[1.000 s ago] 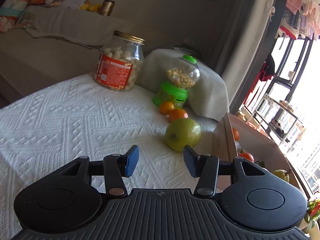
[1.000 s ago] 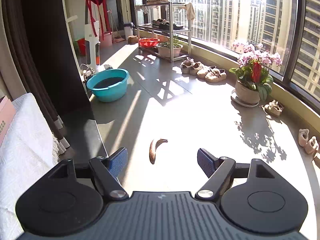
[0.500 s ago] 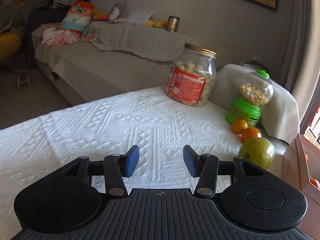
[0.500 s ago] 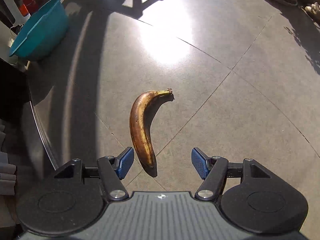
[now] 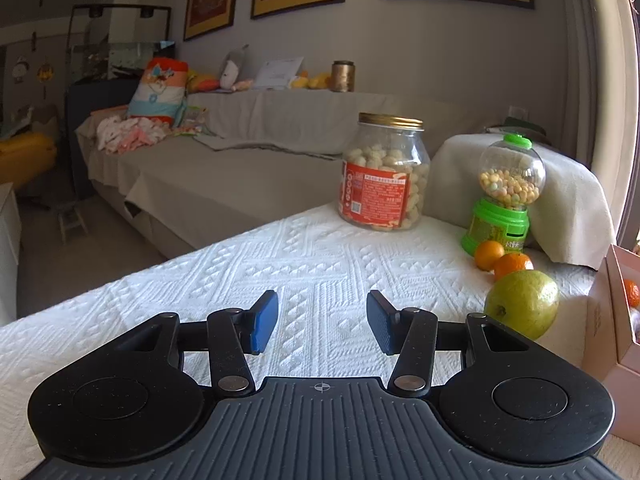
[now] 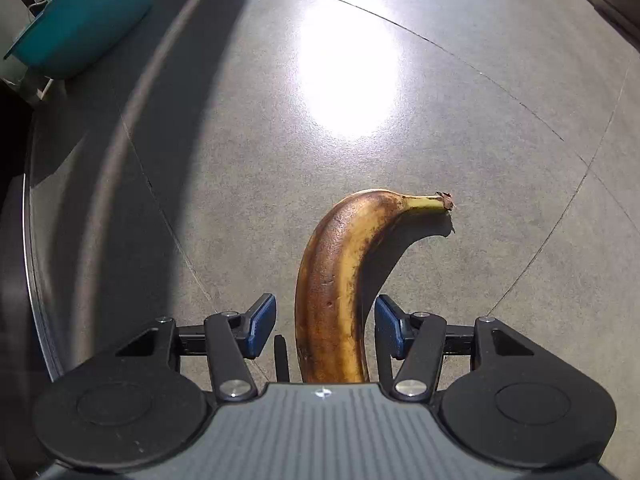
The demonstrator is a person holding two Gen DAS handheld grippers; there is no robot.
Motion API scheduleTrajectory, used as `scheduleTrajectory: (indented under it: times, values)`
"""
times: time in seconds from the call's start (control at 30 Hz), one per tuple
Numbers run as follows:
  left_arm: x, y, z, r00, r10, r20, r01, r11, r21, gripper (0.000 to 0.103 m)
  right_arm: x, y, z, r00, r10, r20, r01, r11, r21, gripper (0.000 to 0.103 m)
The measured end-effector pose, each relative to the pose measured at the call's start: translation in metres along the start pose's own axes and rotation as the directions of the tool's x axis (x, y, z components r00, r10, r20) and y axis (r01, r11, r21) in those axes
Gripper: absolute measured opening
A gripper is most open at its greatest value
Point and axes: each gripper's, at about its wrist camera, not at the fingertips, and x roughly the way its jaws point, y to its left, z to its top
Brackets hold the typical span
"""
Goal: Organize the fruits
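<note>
A browned banana [image 6: 340, 280] lies on the grey tiled floor, stem pointing away to the right. My right gripper [image 6: 325, 330] is open low over the floor, with the banana's near end between its blue pads, not touching them. My left gripper [image 5: 322, 326] is open and empty above the white textured cloth [image 5: 240, 280]. To its right on the cloth lie a green pear-like fruit [image 5: 524, 304] and two small oranges [image 5: 489, 255] [image 5: 514, 266]. A pink cardboard box [image 5: 604, 320] at the right edge holds an orange fruit [image 5: 632, 292].
A snack jar with a red label [image 5: 384, 176] and a green candy dispenser [image 5: 504, 200] stand at the back of the cloth. A grey sofa [image 5: 240, 152] lies behind. A teal basin [image 6: 80, 16] sits on the floor at the far left.
My right gripper has moved down and forward to the banana, which now sits between its open fingers. My left gripper has swung left and tilted up, so the fruits have shifted to the right edge.
</note>
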Motion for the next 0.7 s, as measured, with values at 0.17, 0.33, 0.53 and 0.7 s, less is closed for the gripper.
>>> scheduleTrajectory:
  times: [0.17,0.33,0.53,0.7]
  values:
    - [0.001,-0.005,0.0,1.0,0.008,-0.001,-0.008,1.0,0.03,0.054,0.008,0.018,-0.005,0.992,-0.112,0.057,0.117,0.989,-0.094,0.036]
    - [0.011,-0.006,0.0,0.997,0.046,-0.057,-0.045,0.998,0.033,0.054,-0.026,-0.006,-0.028,0.998,0.043,0.051,-0.039,0.996,-0.077,0.035]
    - [0.033,-0.017,-0.003,0.978,0.063,-0.197,-0.039,0.992,0.12,0.046,-0.164,-0.055,-0.085,0.942,0.3,0.148,-0.283,0.95,-0.13,0.035]
    - [0.032,-0.016,-0.005,0.977,-0.051,-0.208,0.077,0.99,0.116,0.027,-0.319,-0.091,-0.154,0.87,0.442,0.221,-0.402,0.893,-0.202,0.035]
